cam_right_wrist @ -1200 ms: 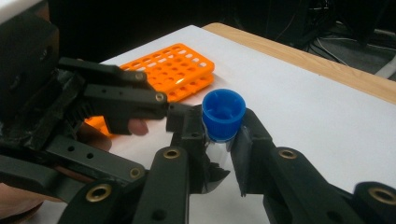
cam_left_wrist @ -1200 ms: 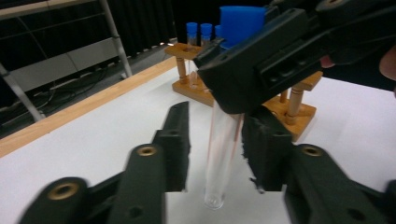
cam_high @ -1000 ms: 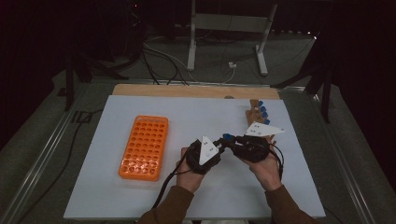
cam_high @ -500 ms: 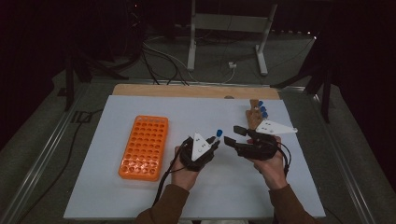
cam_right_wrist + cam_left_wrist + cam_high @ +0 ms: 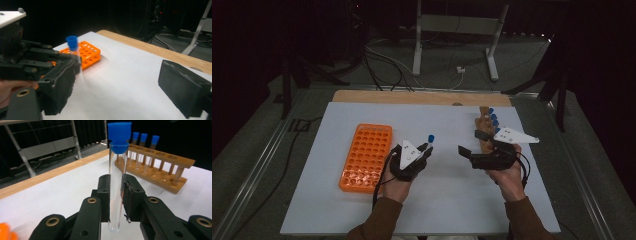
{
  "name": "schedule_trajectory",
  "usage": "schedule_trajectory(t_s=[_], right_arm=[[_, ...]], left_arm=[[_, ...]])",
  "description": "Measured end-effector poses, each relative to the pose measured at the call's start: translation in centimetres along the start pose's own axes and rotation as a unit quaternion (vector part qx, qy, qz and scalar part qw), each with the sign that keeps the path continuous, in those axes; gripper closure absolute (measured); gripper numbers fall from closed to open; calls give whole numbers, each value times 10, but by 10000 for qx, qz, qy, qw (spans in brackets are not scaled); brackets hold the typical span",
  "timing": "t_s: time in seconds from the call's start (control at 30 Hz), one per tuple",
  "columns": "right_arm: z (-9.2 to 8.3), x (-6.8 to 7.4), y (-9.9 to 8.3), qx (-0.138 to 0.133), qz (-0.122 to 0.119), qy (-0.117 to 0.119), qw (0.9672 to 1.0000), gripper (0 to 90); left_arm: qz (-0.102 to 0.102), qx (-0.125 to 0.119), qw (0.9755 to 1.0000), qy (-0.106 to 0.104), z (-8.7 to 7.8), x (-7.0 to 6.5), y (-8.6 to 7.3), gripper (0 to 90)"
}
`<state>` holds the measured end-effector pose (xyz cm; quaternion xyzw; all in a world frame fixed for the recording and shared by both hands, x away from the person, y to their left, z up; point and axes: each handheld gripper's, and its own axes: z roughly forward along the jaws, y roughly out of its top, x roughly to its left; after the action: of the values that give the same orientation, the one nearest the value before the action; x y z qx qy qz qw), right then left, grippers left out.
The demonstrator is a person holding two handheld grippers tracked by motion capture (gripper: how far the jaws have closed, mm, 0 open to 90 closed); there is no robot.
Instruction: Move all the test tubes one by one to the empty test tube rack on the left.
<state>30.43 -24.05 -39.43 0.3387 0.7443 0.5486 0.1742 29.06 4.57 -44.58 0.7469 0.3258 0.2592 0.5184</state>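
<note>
Clear glass test tube with blue cap (image 5: 117,182): upright, clamped in your left gripper (image 5: 116,195), between orange plastic rack (image 5: 366,156) and wooden rack (image 5: 486,131) | your right gripper (image 5: 472,145): jaws just opened wide, nothing between them, over white table (image 5: 452,200).

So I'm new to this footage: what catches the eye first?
The clear test tube with a blue cap, standing upright, clamped between the left gripper fingers near the table's middle. Next, the bright orange rack to its left, and the wooden rack with more blue-capped tubes on the right.
</note>
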Motion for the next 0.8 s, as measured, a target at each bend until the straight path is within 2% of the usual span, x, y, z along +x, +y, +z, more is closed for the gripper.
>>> schedule_trajectory(t_s=[0.33, 0.53, 0.8], right_arm=[[-6, -10, -3, 7, 110, -80, 9999, 52], [-8, -12, -4, 6, 111, -95, 9999, 47], [-8, -13, -5, 23, 139, -115, 9998, 43]], left_arm=[[-198, 14, 9997, 164, -37, 28, -17, 780], [-331, 35, 9989, 322, -63, 45, -30, 780], [-566, 68, 9976, 395, -86, 57, -50, 780]])
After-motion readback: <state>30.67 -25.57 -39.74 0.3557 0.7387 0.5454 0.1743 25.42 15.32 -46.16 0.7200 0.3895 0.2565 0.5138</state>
